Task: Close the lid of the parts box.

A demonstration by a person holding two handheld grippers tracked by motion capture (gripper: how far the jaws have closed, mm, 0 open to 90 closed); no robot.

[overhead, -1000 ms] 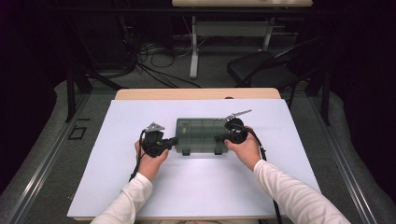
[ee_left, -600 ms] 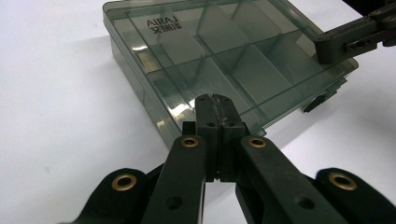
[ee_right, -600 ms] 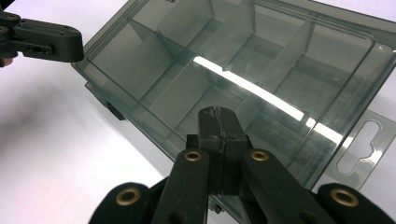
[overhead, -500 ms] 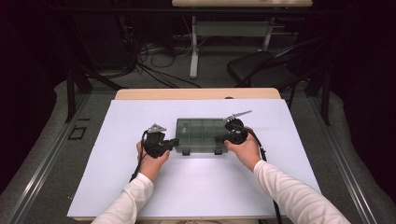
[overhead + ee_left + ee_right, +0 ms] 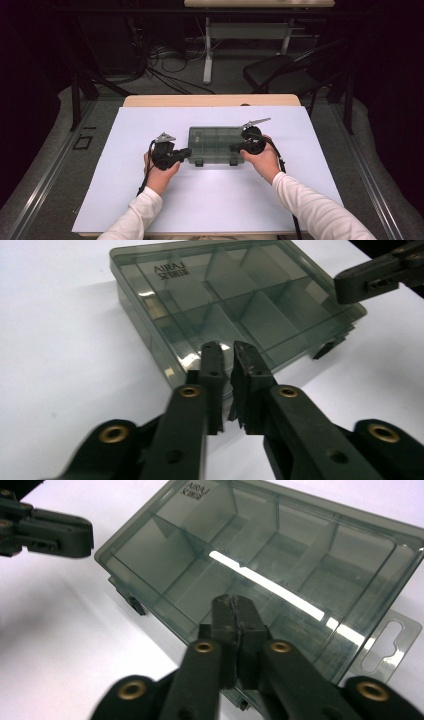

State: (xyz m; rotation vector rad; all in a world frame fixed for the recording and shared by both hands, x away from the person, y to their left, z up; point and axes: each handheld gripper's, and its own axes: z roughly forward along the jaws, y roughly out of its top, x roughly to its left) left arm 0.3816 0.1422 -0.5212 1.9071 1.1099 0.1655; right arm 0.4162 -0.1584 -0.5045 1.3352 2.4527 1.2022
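one clear compartment box [image 5: 216, 145]; two tongs, left tongs [image 5: 228, 351] barely parted, right tongs [image 5: 233, 602] closed empty

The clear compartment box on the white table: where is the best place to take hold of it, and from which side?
Probably the short ends. The compartment box lies flat with its lid closed, so come in level from both ends, left gripper and right gripper together. Its front edge carries small latches; avoid those.
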